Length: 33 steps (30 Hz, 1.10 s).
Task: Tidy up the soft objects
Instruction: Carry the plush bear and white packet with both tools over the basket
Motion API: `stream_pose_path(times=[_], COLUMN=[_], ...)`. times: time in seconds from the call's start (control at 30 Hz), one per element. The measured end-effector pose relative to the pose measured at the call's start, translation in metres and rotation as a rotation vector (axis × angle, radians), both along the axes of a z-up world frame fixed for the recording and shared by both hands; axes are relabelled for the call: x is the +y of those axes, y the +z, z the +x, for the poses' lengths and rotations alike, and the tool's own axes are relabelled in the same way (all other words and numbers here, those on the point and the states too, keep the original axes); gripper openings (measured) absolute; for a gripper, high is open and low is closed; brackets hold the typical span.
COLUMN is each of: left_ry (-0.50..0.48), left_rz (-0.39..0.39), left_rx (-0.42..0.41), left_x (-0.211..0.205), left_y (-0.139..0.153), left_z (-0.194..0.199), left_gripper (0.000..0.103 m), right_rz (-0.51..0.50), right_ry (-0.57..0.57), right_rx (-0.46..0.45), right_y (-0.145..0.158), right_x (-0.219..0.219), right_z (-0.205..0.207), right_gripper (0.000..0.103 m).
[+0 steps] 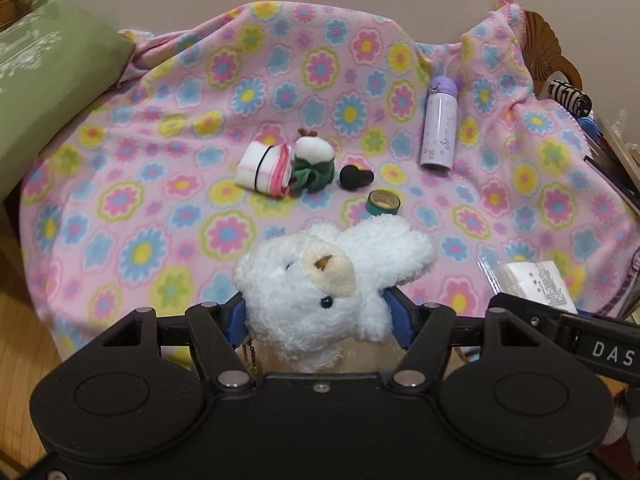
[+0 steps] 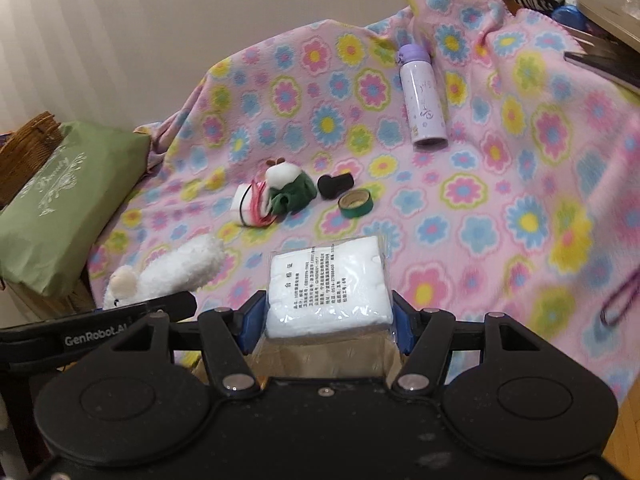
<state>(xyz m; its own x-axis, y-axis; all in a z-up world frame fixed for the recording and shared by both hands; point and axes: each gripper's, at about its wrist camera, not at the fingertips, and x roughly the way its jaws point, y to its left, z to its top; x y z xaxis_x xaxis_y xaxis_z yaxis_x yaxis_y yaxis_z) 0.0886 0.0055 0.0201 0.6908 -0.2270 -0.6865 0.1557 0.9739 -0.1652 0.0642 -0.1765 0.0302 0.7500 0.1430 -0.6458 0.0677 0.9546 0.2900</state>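
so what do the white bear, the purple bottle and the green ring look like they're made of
White bear: fluffy plush, going by its shaggy pile.
Purple bottle: smooth, slightly glossy shell with print, metal or plastic; can't tell which.
Green ring: looks like a tape roll, tan cardboard-like core inside a green band.

Home, floral blanket [image 1: 168, 184], wicker basket [image 2: 28, 148]

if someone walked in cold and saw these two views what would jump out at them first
The white plush bear stands out first, squeezed between the left gripper's blue fingers at the near edge. Its twin sight is the clear-wrapped white packet with a printed label, clamped in the right gripper. Behind both spreads the loud pink flowered blanket, with a lilac bottle standing at the right rear and a small cluster of odds and ends in the middle.
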Motion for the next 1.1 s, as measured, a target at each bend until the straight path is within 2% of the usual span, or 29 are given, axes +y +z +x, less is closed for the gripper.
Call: stream_pose_path(times=[0.27, 0.4, 0.6, 1.1], left_ry=[0.040, 0.050, 0.068, 0.080], left_rz=[-0.001, -0.002, 0.015, 0.030], left_rx=[0.008, 0.023, 0.075, 0.154], left_x=[0.004, 0.007, 0.008, 0.008], left_y=[-0.009, -0.015, -0.033, -0.055], left_z=[-0.041, -0.053, -0.054, -0.056], left_gripper=[0.062, 0.063, 0.063, 0.063], right_rz=[0.022, 0.003, 0.012, 0.031], right_ry=[0.023, 0.027, -0.011, 0.013], right_rx=[0.004, 0.034, 0.096, 0.161], right_y=[-0.005, -0.011, -0.019, -0.027], right_x=[0.010, 0.018, 0.013, 0.015], right_z=[-0.046, -0.058, -0.056, -0.050], right_gripper=[0.062, 0.062, 0.062, 0.062])
